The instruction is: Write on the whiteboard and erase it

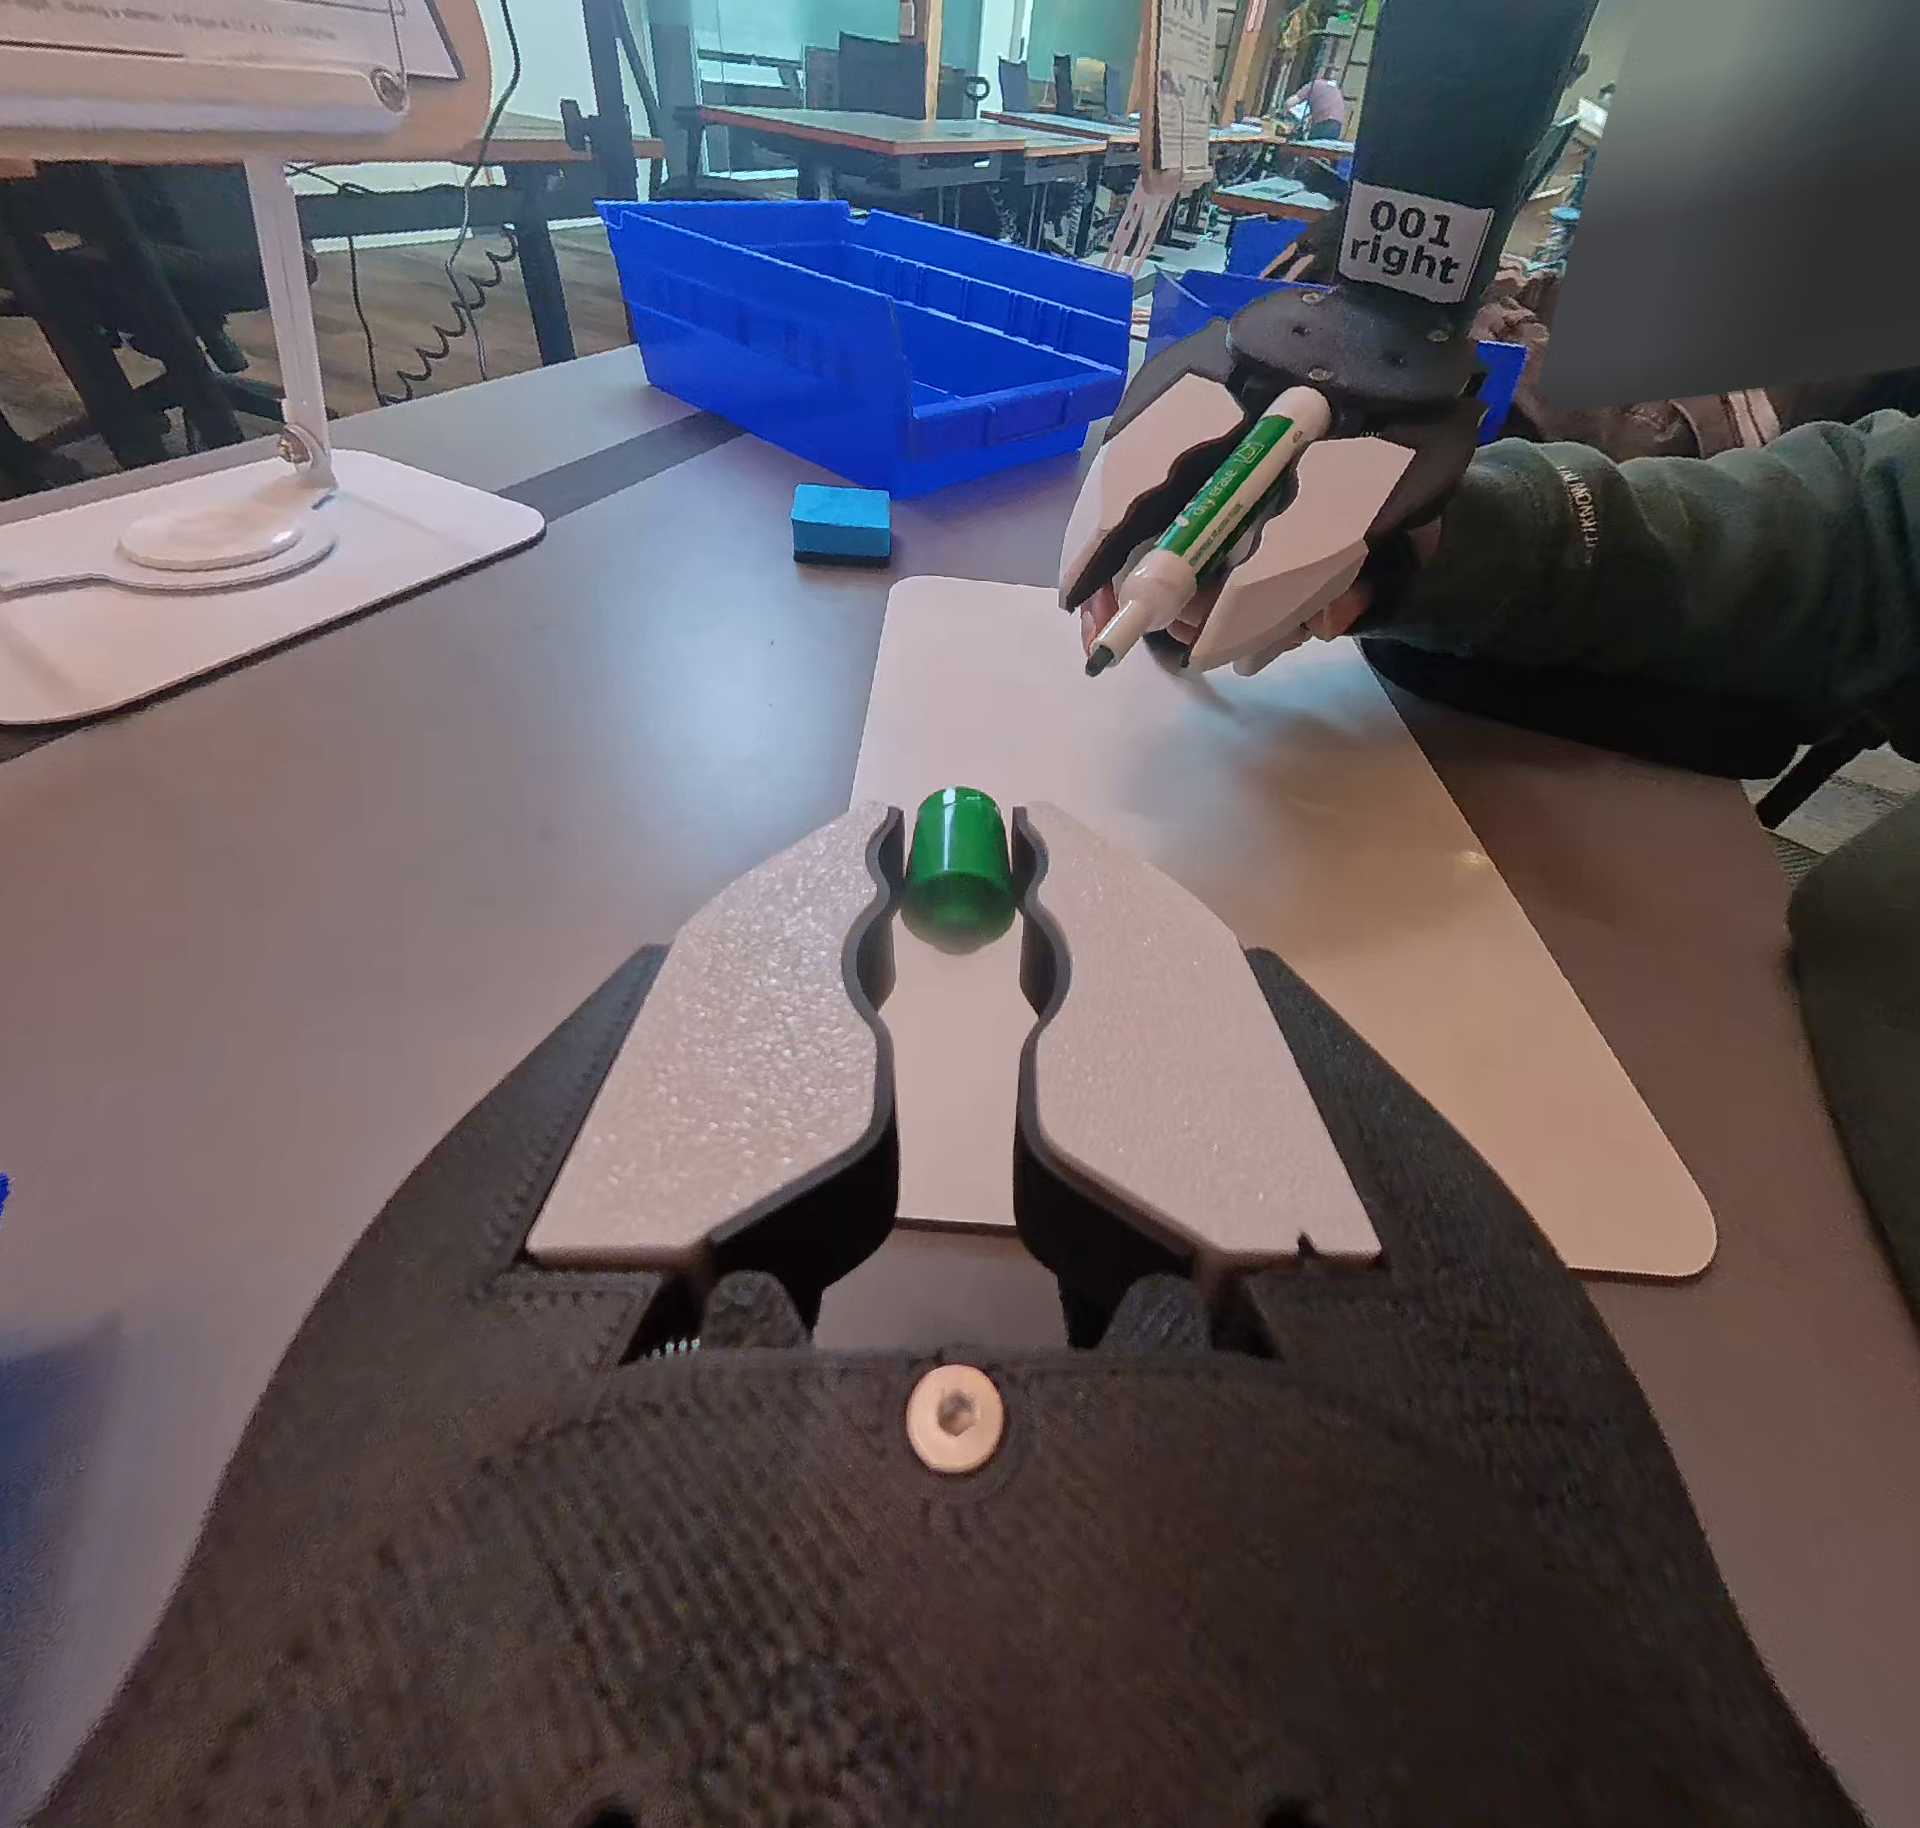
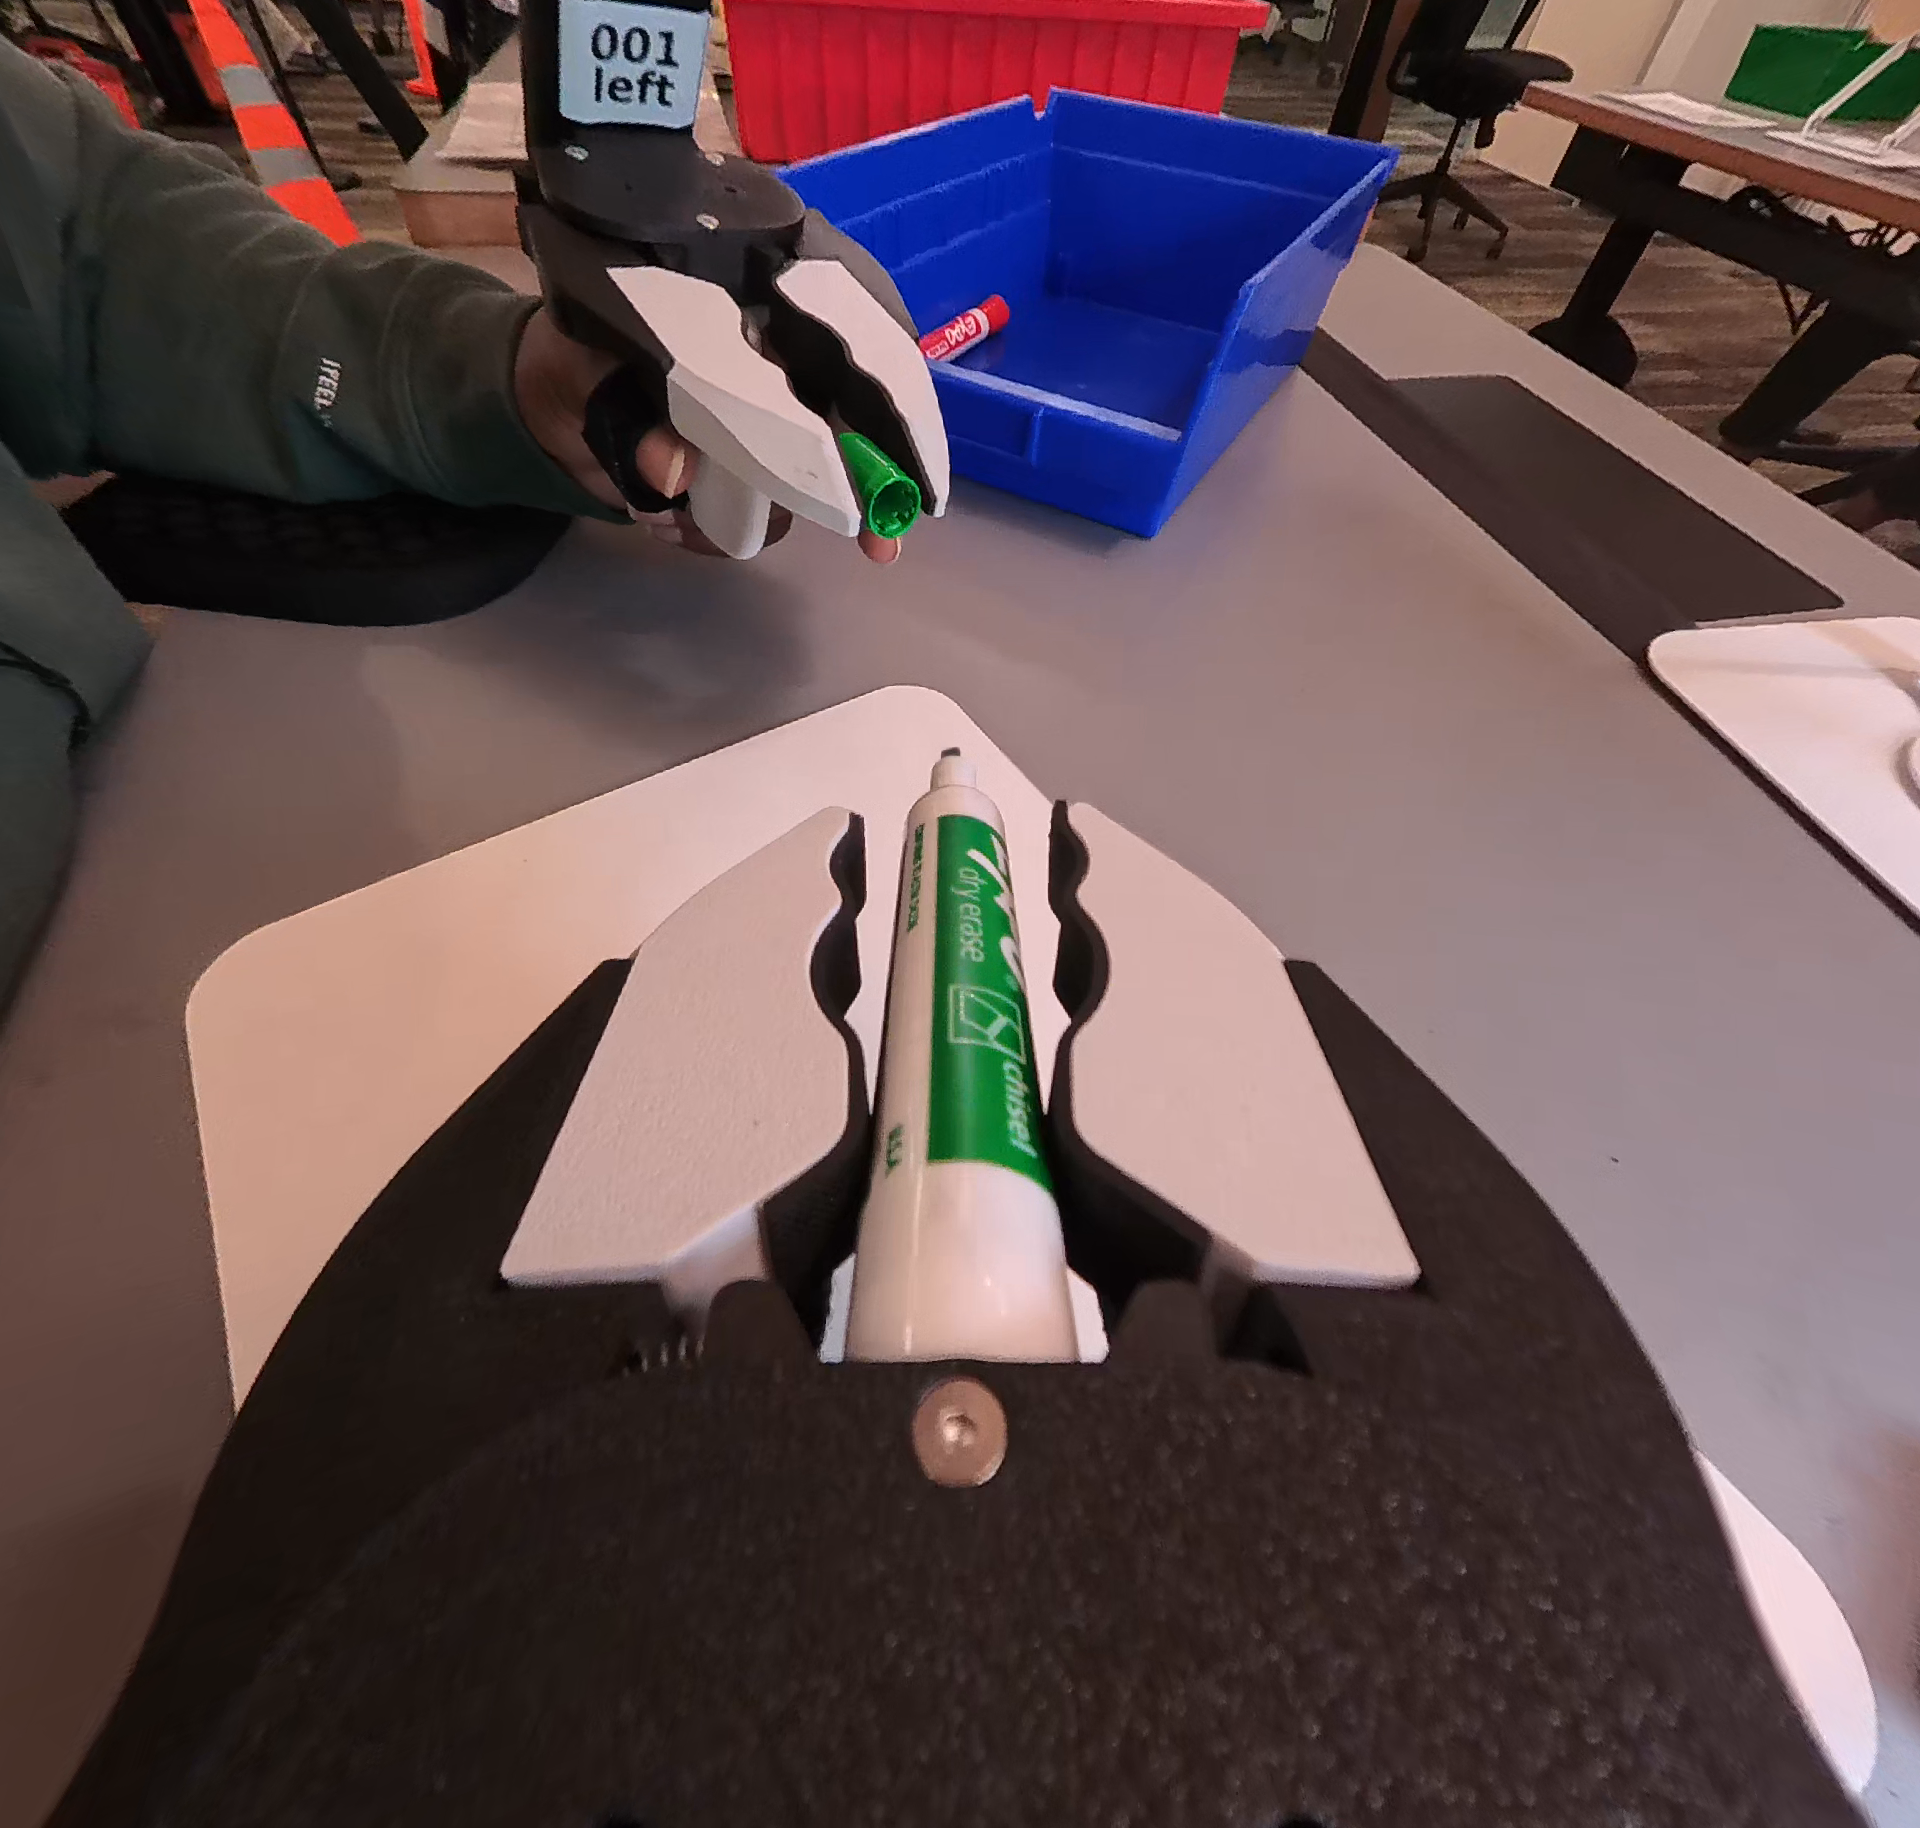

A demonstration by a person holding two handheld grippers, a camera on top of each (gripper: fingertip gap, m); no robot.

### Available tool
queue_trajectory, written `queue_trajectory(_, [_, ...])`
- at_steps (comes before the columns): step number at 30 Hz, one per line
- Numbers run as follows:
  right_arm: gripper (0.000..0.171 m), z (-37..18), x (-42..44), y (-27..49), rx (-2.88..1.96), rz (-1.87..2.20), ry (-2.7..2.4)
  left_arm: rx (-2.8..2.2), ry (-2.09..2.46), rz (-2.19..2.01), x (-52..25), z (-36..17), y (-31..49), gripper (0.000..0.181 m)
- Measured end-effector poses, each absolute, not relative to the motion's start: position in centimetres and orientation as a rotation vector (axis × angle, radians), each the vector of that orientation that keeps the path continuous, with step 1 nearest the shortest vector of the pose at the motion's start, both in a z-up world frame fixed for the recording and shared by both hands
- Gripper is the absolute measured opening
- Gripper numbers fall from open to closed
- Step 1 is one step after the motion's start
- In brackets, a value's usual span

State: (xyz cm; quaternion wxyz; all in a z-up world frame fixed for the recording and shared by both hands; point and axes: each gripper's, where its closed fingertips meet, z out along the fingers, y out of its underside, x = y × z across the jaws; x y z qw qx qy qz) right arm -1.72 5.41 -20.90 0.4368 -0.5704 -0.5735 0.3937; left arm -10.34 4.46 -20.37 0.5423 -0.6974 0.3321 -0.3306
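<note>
**Me:** Left wrist view has my left gripper [image 1: 957,879] pinched on the green cap [image 1: 957,879] just at the tips, held over the near end of the whiteboard [image 1: 1299,843]. My right gripper [image 2: 956,895] is clamped along the marker [image 2: 961,1051], nib bare and just above the board, not touching yet I think.

**Reply:** Board looks blank, right?

**Me:** Yep. I'd lower the nib gently, keep the tilt steady, press lightly. Eraser [image 1: 842,523] sits just past the board, near the blue bin [image 1: 862,344].
</note>
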Motion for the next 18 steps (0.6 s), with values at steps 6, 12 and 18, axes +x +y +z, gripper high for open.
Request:
queue_trajectory(6, [0.034,-21.2,-1.7,6.2,-1.473,0.929,-1.46,-1.662,0.786,-0.764,-10.5,-20.4,4.6,0.02])
queue_trajectory(12, [0.034,-20.5,-2.2,6.8,-1.488,0.926,-1.474,-1.673,0.792,-0.739,-10.6,-20.5,4.7,0.02])
queue_trajectory(18, [0.034,-19.9,-4.0,6.9,-1.48,0.954,-1.51,-1.679,0.792,-0.737,-10.7,-20.6,4.7,0.02])
